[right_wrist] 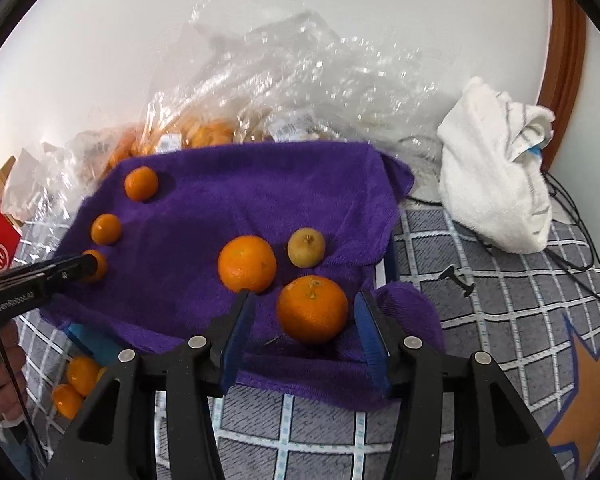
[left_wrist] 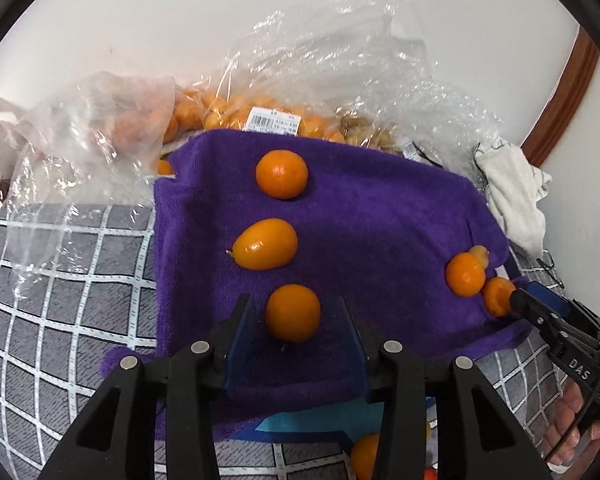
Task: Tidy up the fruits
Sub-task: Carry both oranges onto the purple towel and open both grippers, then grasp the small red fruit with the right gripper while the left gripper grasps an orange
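A purple towel (left_wrist: 380, 224) (right_wrist: 240, 200) holds a left column of three small orange fruits and a right group. My left gripper (left_wrist: 296, 320) is open around the nearest fruit of the column (left_wrist: 293, 312), also seen in the right wrist view (right_wrist: 96, 266). Above it lie an oval fruit (left_wrist: 266, 244) and a round one (left_wrist: 282, 174). My right gripper (right_wrist: 304, 316) is open around a large orange (right_wrist: 312, 309). Beside it sit another orange (right_wrist: 247, 263) and a yellowish fruit (right_wrist: 306, 247). The right gripper's tip shows in the left wrist view (left_wrist: 518, 300).
Clear plastic bags of oranges (left_wrist: 236, 114) are piled behind the towel against the wall. A white cloth (right_wrist: 496, 168) and black cables (right_wrist: 572, 240) lie to the right. More oranges (right_wrist: 76, 384) sit off the towel's near left. The surface is a grey checked cover (right_wrist: 500, 320).
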The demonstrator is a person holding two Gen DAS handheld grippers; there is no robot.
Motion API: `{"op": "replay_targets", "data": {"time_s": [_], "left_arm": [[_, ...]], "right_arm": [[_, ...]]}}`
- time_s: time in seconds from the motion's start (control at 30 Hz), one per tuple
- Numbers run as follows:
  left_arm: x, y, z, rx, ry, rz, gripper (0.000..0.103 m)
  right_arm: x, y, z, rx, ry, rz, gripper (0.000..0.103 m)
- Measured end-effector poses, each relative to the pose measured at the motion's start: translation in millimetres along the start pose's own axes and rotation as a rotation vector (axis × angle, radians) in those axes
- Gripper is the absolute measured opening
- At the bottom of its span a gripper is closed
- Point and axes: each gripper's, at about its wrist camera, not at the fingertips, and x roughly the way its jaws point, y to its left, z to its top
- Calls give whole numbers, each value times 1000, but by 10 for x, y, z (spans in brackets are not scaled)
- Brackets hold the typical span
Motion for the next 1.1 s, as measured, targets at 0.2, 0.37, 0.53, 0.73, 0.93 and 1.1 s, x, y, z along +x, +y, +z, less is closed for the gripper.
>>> {"op": "replay_targets", "data": {"time_s": [0.2, 0.37, 0.53, 0.73, 0.93, 1.1], "left_arm": [[-344, -83, 34, 54, -82, 0, 40], [-669, -20, -24, 64, -160, 18, 40], [-830, 209, -171, 18, -142, -6, 40], [-1005, 562, -415, -39, -139, 14, 40], [-1078, 769, -608, -86, -116, 11, 40], [-1124, 863, -730, -98, -101, 22, 40]], "right_arm": [[-304, 183, -31, -31, -38, -18, 51], [-488, 312, -125, -37, -75, -12, 51], [-547, 378, -235, -6, -54, 6, 51], [-529, 552, -409, -30, -3, 36, 49], [-481, 849, -662, -82, 39, 118, 41], [-427, 1095, -837, -140, 59, 167, 37]]}}
